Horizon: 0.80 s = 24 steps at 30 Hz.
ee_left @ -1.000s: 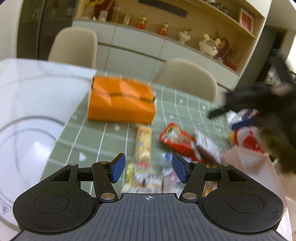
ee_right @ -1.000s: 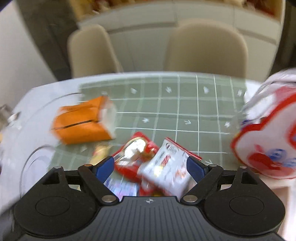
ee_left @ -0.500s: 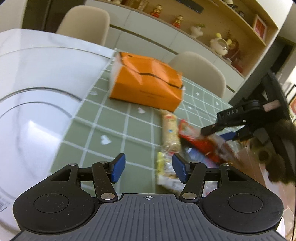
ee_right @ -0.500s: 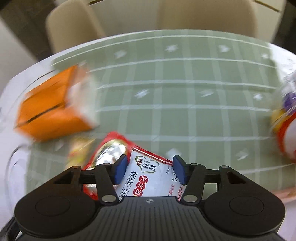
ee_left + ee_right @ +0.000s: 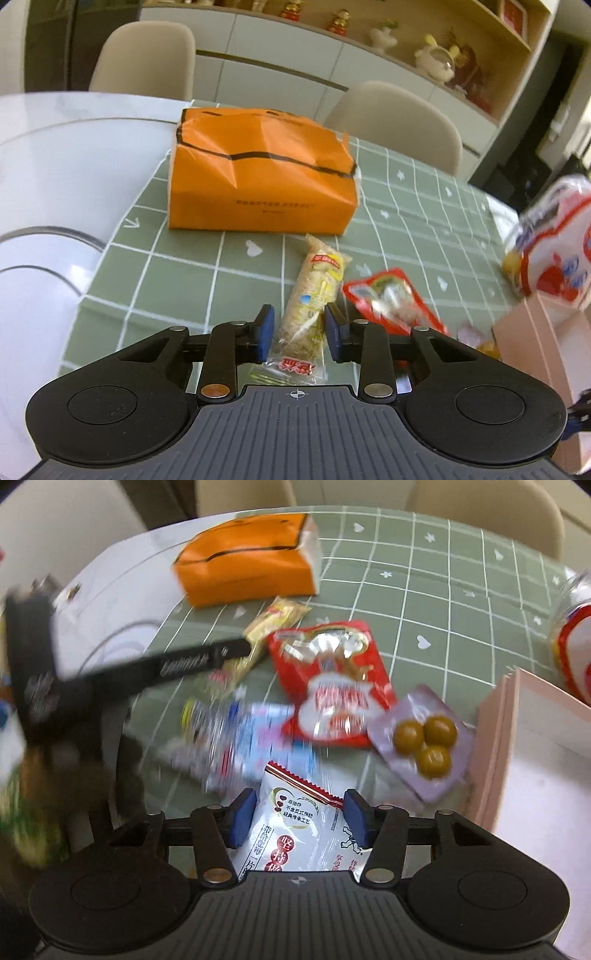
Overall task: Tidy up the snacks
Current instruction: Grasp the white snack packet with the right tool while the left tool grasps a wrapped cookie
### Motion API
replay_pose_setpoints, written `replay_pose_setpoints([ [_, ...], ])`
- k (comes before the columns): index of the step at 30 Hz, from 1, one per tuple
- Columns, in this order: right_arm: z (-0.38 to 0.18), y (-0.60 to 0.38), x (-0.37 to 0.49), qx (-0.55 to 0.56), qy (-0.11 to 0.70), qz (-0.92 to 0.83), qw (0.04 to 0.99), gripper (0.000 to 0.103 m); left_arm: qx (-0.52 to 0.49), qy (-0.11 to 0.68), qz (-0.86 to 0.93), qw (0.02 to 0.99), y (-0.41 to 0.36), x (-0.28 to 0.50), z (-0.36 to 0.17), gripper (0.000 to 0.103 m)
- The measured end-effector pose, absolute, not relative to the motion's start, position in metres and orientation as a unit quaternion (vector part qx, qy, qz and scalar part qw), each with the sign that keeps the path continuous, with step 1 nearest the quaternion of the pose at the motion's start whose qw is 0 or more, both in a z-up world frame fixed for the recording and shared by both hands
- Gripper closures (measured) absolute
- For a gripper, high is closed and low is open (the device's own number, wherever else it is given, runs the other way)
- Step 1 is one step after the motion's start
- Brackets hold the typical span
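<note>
In the left wrist view my left gripper (image 5: pixel 297 334) stands around a long yellow cracker stick pack (image 5: pixel 314 295) lying on the green mat; the jaws are close on both sides of it. A red snack pouch (image 5: pixel 391 301) lies just to its right. In the right wrist view my right gripper (image 5: pixel 297 818) is shut on a white snack packet with red trim (image 5: pixel 295 830), held above the pile. Below lie the red pouch (image 5: pixel 332 686), a purple pack with three brown balls (image 5: pixel 421 738) and a blurred blue-white pack (image 5: pixel 251 738). The left gripper's finger (image 5: pixel 177 664) reaches the cracker pack (image 5: pixel 277 620).
An orange tissue pack (image 5: pixel 258 173) lies at the back of the green checked mat (image 5: pixel 406 206). A pink box (image 5: pixel 535 757) stands at the right, with a red-white jar (image 5: pixel 554 258) behind it. White marble table (image 5: pixel 55 147) to the left, chairs beyond.
My left gripper has moved onto the cracker pack and narrowed around it. My right gripper has lifted the white packet up and back from the pile.
</note>
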State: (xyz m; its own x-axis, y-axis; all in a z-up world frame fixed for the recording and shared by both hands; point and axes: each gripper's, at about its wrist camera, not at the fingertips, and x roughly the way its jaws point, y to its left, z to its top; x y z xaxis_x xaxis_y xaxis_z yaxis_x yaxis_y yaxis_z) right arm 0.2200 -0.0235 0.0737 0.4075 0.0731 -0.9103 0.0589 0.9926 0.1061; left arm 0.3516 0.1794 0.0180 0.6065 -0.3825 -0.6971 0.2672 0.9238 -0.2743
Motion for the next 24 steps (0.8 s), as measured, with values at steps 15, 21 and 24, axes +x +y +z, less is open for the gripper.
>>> replay_pose_setpoints([
  [15, 0.062, -0.021, 0.082, 0.004, 0.473, 0.074, 0.878, 0.041, -0.057, 0.427, -0.227, 0.873, 0.164, 0.204, 0.054, 0.073],
  [21, 0.059, -0.038, 0.054, 0.047, 0.465, 0.062, 0.882, 0.040, 0.066, 0.440, -0.181, 0.877, 0.115, 0.190, 0.035, 0.068],
  [24, 0.052, -0.022, 0.046, 0.044, 0.453, 0.067, 0.888, 0.037, 0.046, 0.456, -0.161, 0.874, 0.119, 0.199, 0.030, 0.062],
])
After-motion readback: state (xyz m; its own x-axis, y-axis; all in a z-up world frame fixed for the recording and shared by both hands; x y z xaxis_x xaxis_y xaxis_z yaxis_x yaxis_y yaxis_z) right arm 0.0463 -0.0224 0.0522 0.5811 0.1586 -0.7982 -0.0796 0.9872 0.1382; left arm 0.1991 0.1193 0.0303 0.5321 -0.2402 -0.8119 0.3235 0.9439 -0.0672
